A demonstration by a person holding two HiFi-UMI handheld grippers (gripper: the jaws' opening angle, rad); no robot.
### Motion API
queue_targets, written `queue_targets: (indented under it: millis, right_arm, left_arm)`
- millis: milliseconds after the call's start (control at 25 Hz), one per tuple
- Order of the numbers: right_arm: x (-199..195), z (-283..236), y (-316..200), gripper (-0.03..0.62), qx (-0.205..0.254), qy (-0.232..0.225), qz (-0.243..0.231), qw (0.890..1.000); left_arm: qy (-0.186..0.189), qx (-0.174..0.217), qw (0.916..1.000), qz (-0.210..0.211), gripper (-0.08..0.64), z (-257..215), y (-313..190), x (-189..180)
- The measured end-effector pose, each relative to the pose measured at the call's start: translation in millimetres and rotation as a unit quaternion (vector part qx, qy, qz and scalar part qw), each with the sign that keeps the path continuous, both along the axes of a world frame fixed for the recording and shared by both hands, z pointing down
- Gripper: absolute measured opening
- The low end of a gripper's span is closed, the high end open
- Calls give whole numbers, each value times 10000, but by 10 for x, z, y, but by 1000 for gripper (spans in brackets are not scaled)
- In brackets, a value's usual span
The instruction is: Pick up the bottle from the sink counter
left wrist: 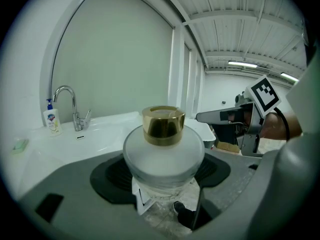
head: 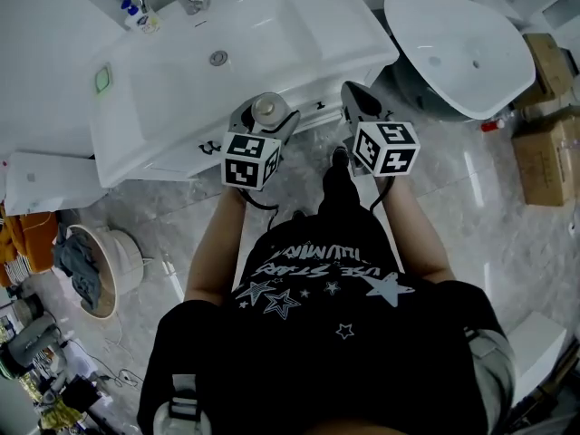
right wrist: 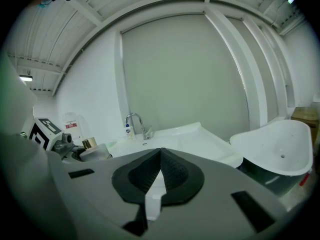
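Frosted round glass bottle with gold cap (left wrist: 162, 151) sits clamped in my left gripper (head: 264, 123), just off the front edge of the white sink counter (head: 172, 98); smooth glass may slip. My right gripper (right wrist: 159, 174) is closed, empty.

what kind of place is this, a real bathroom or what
Likely a bathroom display or workshop mock-up, not a home: a white sink counter with a faucet, a freestanding bathtub beside it, and cardboard boxes on the floor.

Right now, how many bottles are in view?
2: a gold-capped frosted bottle held in the left gripper, and a soap bottle beside the faucet on the sink counter. Others may be hidden.
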State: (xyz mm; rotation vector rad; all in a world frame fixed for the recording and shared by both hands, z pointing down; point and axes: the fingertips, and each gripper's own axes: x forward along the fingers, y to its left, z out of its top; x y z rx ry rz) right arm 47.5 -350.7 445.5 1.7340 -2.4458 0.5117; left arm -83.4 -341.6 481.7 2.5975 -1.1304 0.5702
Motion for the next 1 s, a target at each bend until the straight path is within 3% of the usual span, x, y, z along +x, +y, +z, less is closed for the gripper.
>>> queue_targets:
  millis: [520,1000]
  right_arm:
    - [-144,28,677,6,-3,90,236,9997]
    - [-142,0,858,6,8,180,310,9994]
  left_arm:
    - [90,-7,9997,226,344,12,548,-199]
    - [83,34,9995,299,344,-36,708,-231]
